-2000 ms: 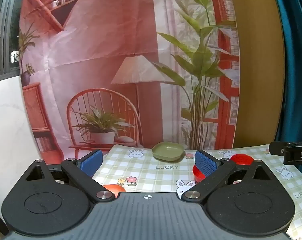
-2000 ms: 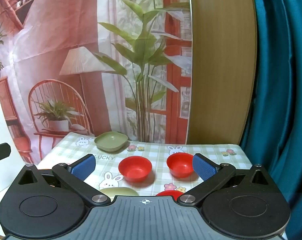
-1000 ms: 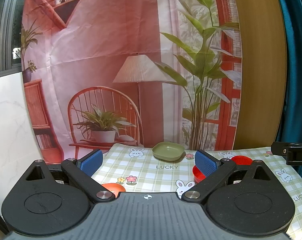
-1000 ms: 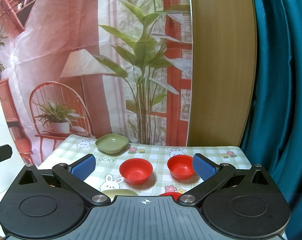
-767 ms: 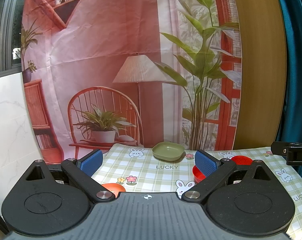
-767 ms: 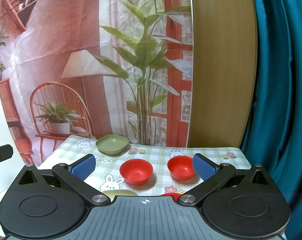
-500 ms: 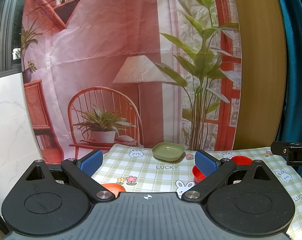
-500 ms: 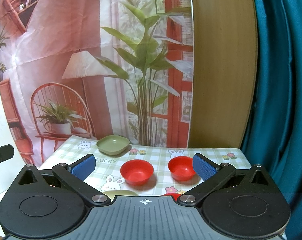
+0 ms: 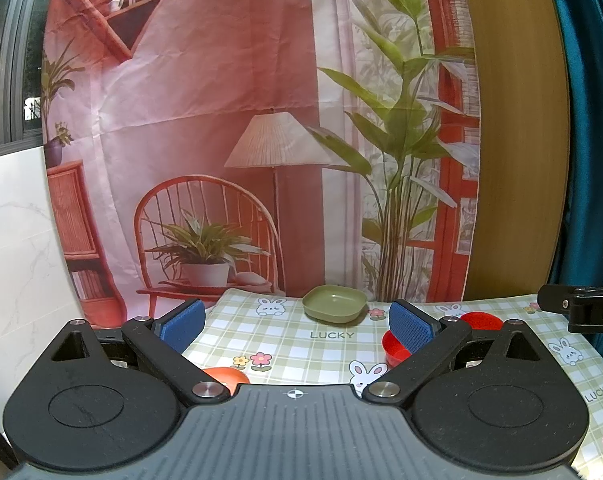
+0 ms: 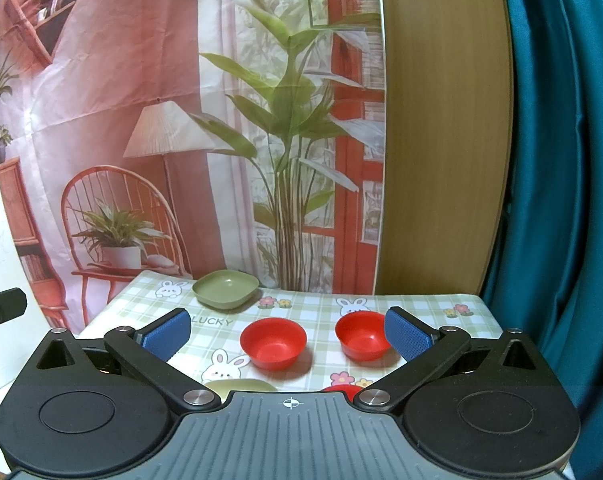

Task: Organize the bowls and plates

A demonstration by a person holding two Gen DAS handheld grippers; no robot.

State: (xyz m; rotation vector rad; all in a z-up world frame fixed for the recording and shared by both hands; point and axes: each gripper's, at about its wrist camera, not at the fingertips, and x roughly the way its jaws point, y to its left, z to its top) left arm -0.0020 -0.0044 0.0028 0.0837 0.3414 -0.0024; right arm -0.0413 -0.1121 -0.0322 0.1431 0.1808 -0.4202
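Note:
A green square plate point(image 9: 335, 303) point(image 10: 225, 289) sits at the far edge of the checked tablecloth point(image 9: 289, 350) point(image 10: 321, 312). Two red bowls point(image 10: 273, 343) point(image 10: 362, 340) stand side by side in front of my right gripper point(image 10: 287, 334), which is open and empty above the table. A second green plate point(image 10: 239, 385) and another red dish point(image 10: 341, 390) peek out under it. My left gripper point(image 9: 295, 326) is open and empty. An orange-red dish point(image 9: 226, 376) lies under its left finger, and red bowls point(image 9: 397, 350) point(image 9: 481, 321) lie behind its right finger.
A printed backdrop point(image 9: 261, 120) hangs right behind the table. A wooden panel point(image 10: 441, 140) and a teal curtain point(image 10: 561, 160) stand at the right, a white marble wall point(image 9: 17, 260) at the left. The right gripper's tip point(image 9: 581, 312) shows at the left view's right edge.
The right gripper has drifted slightly left and down, so the bowls sit a little farther right in its view. The left gripper has barely moved. Both stay open.

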